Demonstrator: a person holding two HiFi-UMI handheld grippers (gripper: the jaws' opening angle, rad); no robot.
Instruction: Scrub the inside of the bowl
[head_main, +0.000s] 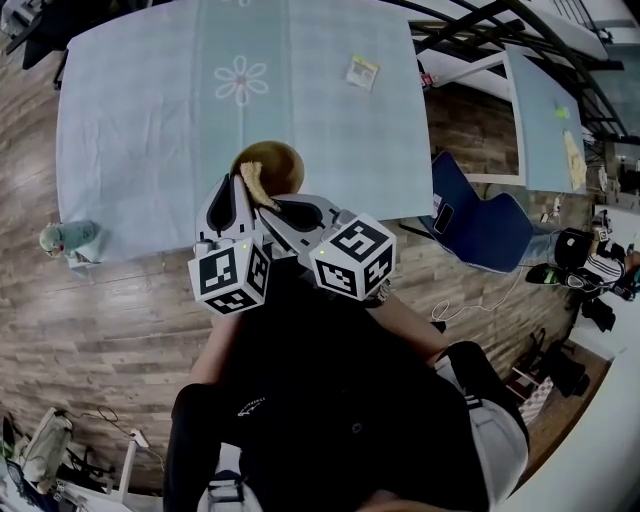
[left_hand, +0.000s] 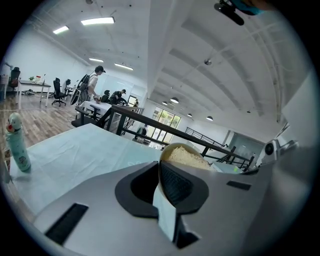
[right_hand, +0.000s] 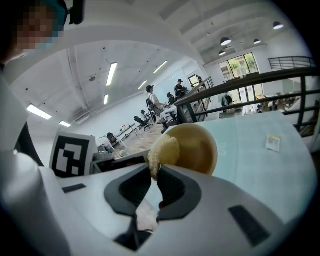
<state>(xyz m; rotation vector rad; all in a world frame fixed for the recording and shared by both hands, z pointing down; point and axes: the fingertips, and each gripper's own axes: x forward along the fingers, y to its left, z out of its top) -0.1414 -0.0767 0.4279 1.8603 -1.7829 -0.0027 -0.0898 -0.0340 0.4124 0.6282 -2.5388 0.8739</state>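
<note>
- Pale blue-green cloth with a white flower print covers the surface (head_main: 150, 120), which stands on wood-plank flooring.
- By the surface's left front corner is a pale green bottle with a white cap (head_main: 70, 240). The left gripper view shows it upright (left_hand: 17, 147) at the far left; whether it rests on the cloth cannot be told.
- The left tool (head_main: 238, 188) reaches the near-left rim of the tan round bowl (head_main: 280, 160). In the left gripper view the tool (left_hand: 159, 172) is clenched on the bowl's rim (left_hand: 172, 149), with the thin wall running down between the two pads.
- The bowl sits near the surface's front edge, at about the middle of that edge. In the right gripper view its opening (right_hand: 197, 147) is tipped toward the camera.
- A yellow fibrous scrub pad (head_main: 253, 182) lies against the bowl's inner wall at the near-left side (left_hand: 187, 157).
- The right tool (head_main: 272, 207) comes in from the right, just beside the left tool. In the right gripper view its jaws (right_hand: 155, 170) grasp the scrub pad (right_hand: 164, 150) at their tips.
- A small yellow-and-white card (head_main: 362, 71) lies flat on the cloth, well apart from the bowl, toward the far right (right_hand: 272, 143).
- A blue chair (head_main: 490, 230) stands on the flooring to the right of the surface.
</note>
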